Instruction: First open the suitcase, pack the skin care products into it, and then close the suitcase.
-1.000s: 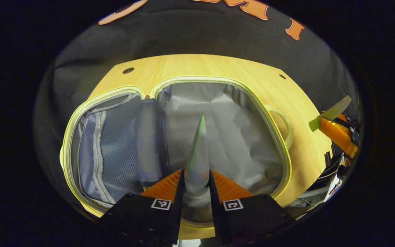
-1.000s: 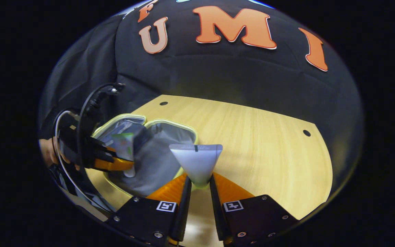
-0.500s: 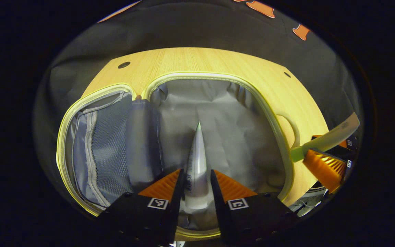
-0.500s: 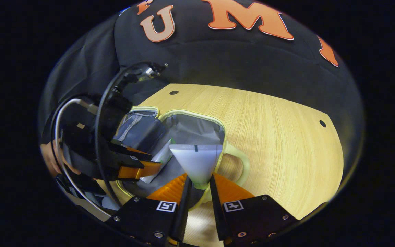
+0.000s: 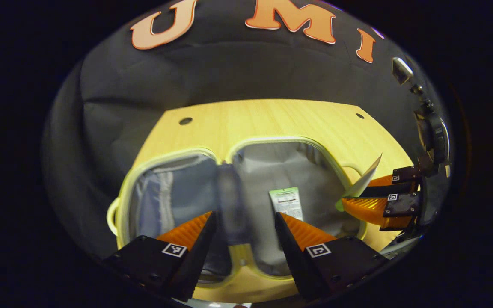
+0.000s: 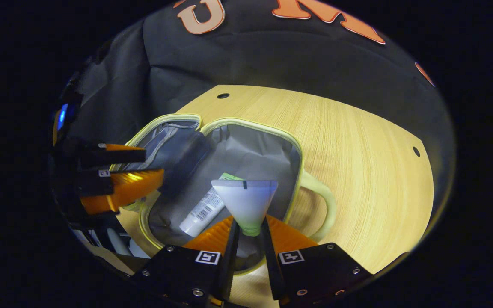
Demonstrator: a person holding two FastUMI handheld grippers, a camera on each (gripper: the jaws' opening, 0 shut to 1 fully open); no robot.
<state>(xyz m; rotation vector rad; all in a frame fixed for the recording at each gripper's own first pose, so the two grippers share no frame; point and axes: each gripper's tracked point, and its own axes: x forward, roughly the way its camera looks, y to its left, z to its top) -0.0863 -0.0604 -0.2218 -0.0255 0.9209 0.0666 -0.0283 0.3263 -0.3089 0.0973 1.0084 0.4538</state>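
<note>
The suitcase (image 5: 272, 139) lies open on the wooden table (image 6: 357, 149), pale yellow rim and grey lining showing. A white tube with a green end (image 5: 287, 202) lies flat in its right half, also seen in the right gripper view as the loose tube (image 6: 206, 208). My left gripper (image 5: 244, 226) is open and empty, above the suitcase's near edge; it is the left gripper (image 6: 152, 164) at the left of the right gripper view. My right gripper (image 6: 250, 226) is shut on a second white tube (image 6: 246, 201), held over the right half. The right gripper (image 5: 349, 200) and its tube (image 5: 364, 182) appear at the right.
The suitcase's left half has a mesh pocket with a zip (image 5: 173, 196). A pale carrying handle (image 6: 328, 201) sticks out on the right side. Bare tabletop (image 5: 272, 119) stretches behind and to the right of the suitcase, with the black cloth wall behind it.
My left gripper opened and let go of its tube, which now lies in the suitcase's right half; the gripper drew back. My right gripper moved its tube over the suitcase.
</note>
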